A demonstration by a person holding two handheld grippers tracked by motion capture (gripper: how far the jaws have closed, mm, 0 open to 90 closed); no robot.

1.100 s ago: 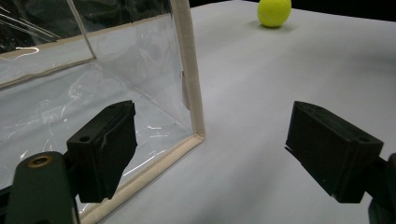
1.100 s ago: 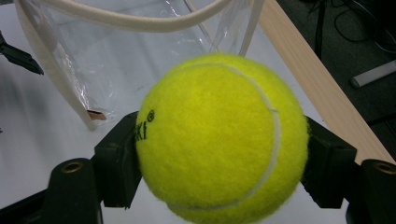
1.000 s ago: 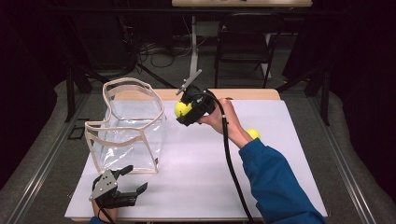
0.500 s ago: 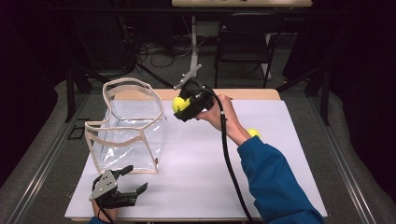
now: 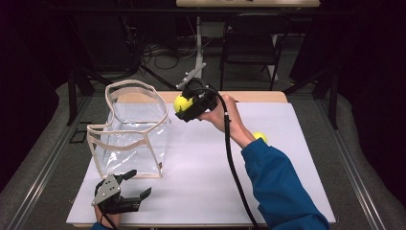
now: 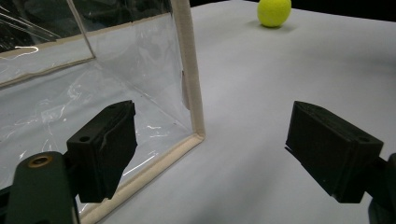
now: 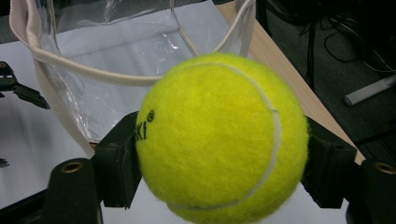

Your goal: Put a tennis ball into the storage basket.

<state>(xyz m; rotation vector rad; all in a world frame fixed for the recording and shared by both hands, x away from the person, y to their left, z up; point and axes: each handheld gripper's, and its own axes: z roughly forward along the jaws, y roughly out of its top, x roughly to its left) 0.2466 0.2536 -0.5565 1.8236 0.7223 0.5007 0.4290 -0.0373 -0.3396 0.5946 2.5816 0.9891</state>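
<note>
Gripping a yellow tennis ball (image 7: 219, 140) between their 2 black jaws, the right tongs (image 5: 187, 106) hang in the air above the white table (image 5: 201, 167), just beside the rim of the clear bag (image 5: 134, 129). In the right gripper view the ball bulges out past both pads, which press on its 2 sides, and the bag's cream-trimmed open mouth lies just beyond it and a little lower. A hand (image 5: 218, 112) with a blue sleeve (image 5: 282, 187) carries these tongs, and their black cable (image 5: 230, 158) trails down across the table toward the person.

The left tongs (image 5: 136, 191) rest low at the near edge of the table, well apart from the right ones, with their jaws spread wide and nothing between them. In the left gripper view the bag's near bottom corner, edged with cream tape, sits just ahead of the tongs, closer to the left jaw.

A 2nd tennis ball (image 6: 274, 11) lies on the table far beyond the left tongs; in the high view it sits just behind the blue sleeve.
</note>
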